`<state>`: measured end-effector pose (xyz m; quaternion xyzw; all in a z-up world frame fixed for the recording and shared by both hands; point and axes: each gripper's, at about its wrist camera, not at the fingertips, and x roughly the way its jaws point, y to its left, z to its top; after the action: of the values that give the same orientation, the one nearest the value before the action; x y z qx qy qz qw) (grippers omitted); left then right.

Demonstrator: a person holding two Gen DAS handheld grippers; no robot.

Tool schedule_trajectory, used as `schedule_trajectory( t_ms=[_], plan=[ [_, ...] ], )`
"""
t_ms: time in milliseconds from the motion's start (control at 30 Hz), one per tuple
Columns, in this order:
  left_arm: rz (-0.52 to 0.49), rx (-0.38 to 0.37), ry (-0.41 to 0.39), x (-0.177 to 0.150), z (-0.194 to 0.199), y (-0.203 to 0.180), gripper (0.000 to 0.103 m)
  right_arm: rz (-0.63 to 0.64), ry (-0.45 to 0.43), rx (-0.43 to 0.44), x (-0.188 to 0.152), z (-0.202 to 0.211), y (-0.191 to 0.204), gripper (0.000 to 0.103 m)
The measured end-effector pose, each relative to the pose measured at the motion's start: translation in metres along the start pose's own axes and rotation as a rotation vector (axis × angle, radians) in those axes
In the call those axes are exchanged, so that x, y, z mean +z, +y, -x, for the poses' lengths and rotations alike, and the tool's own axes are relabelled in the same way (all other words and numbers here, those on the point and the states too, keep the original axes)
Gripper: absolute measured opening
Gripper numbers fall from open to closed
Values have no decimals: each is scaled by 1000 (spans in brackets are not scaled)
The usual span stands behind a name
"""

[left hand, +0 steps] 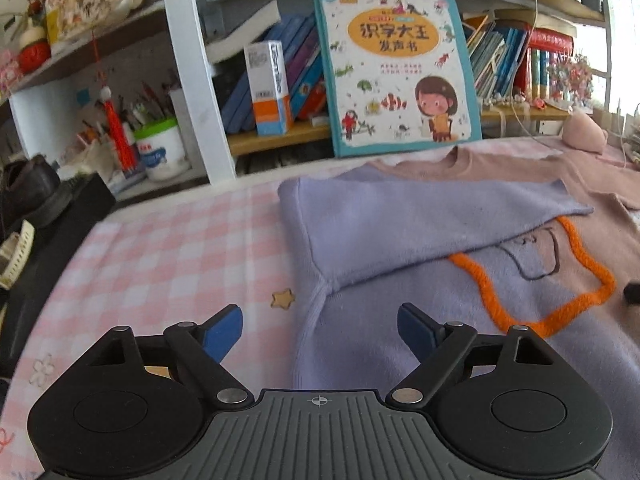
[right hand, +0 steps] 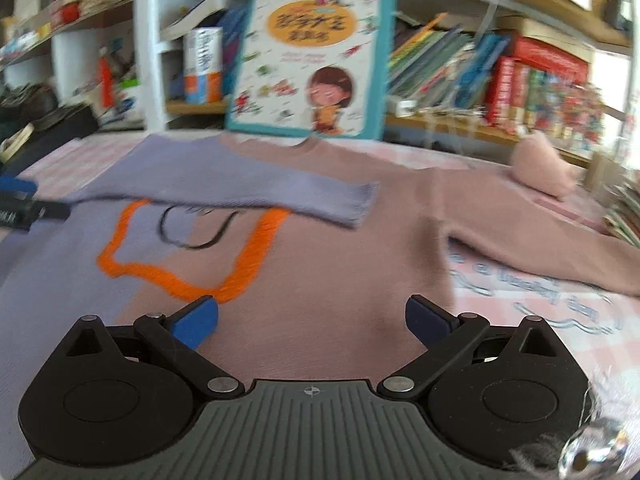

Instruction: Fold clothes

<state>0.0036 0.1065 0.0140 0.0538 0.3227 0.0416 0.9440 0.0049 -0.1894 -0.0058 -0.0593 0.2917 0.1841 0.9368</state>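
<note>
Left wrist view is showing the left gripper (left hand: 320, 334) hovering low over a pink checked bedsheet (left hand: 168, 248), its blue-padded fingers spread wide apart and holding nothing. Just ahead, a two-tone sweater (left hand: 420, 320) is lying flat on the sheet, lilac on one half and dusty pink on the other, with a thick orange yarn outline (left hand: 520, 304) stitched on the chest. Its lilac sleeve (left hand: 420, 216) is lying folded across the body. A large children's picture book (left hand: 396, 68) is leaning against crowded shelves behind. Right wrist view (noticeably blurred) is showing the right gripper (right hand: 312, 322) over the pink half, its fingers likewise wide apart and empty; the pink sleeve (right hand: 540, 252) is stretching out sideways, not yet folded in. The step in hand appears to be bringing that pink sleeve across to match the lilac one. Doing it well probably means pinching near the cuff, taking only the sleeve fabric, lifting just clear of the sheet, and laying it smoothly across the chest without dragging the body crooked.
</note>
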Motion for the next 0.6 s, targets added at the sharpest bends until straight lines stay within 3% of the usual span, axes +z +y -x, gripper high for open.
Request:
schedule_trajectory(
  t_ms=[233, 367, 467, 567, 600],
  plan=[
    [39, -33, 21, -4, -12, 6, 88, -18, 15, -155, -5, 11, -30, 100],
    [66, -62, 30, -6, -17, 10, 88, -76, 44, -190, -11, 14, -50, 97],
    [89, -89, 24, -7, -20, 14, 88, -111, 53, -176, -15, 15, -56, 84],
    [118, -120, 20, -8, -21, 18, 86, -149, 55, -129, -14, 14, -58, 64],
    [126, -131, 15, -9, -21, 19, 81, -160, 54, -114, -13, 14, -58, 53]
  ],
)
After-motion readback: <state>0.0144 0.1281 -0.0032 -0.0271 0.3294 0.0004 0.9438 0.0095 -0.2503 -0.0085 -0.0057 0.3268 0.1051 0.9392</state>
